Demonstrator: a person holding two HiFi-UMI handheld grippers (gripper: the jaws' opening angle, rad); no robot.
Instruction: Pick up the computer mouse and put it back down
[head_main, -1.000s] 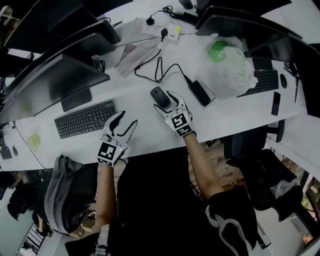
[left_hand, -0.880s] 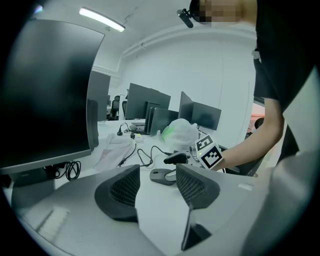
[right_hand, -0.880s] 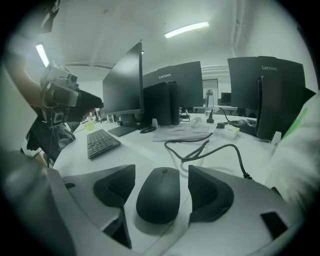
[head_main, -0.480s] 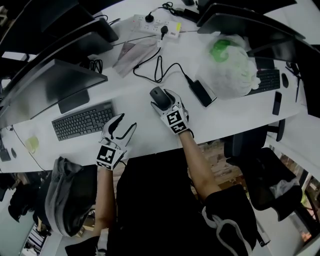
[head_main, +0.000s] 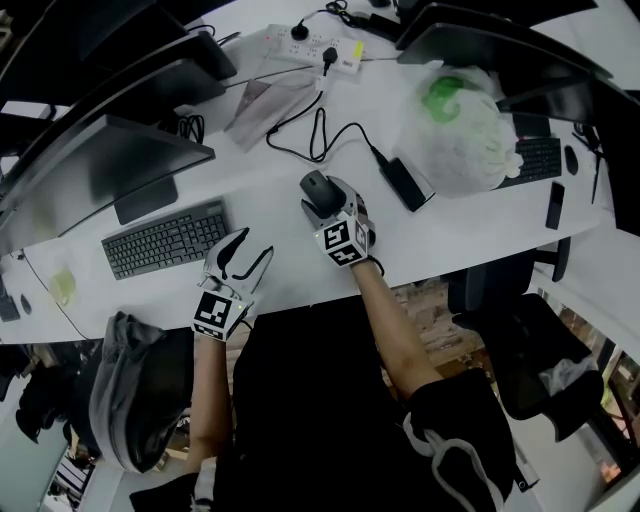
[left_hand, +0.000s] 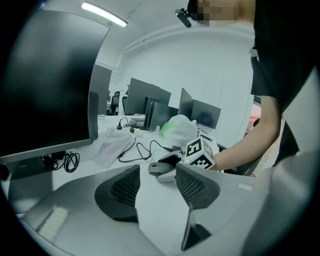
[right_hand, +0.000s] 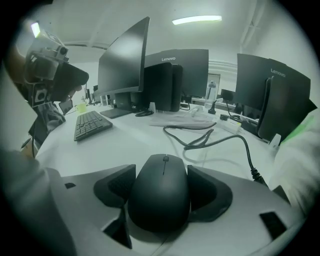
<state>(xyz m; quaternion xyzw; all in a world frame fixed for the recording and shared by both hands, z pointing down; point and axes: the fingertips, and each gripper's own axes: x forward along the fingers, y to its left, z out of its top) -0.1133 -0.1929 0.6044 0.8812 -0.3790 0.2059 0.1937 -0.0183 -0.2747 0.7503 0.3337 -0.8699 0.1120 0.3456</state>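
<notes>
The black computer mouse (head_main: 316, 186) lies on the white desk (head_main: 290, 270), right of centre. My right gripper (head_main: 328, 203) has come down over it from the near side. In the right gripper view the mouse (right_hand: 160, 192) fills the gap, and both dark pads (right_hand: 116, 189) rest against its sides, so the gripper is shut on it. The mouse still sits on the desk. My left gripper (head_main: 250, 250) hovers near the desk's front edge, open, with only bare desk between its fingers. From there the mouse (left_hand: 161, 168) and the right gripper's marker cube (left_hand: 200, 152) are visible.
A black keyboard (head_main: 165, 238) lies left of the left gripper, under a dark monitor (head_main: 110, 165). A black power brick (head_main: 402, 185) with its looping cable sits just right of the mouse. Behind it are a white plastic bag (head_main: 460, 125), a power strip (head_main: 310, 48) and loose papers (head_main: 268, 100).
My right gripper has sunk and tilted down over the mouse, so its marker cube sits closer to the mouse. The left gripper has hardly moved.
</notes>
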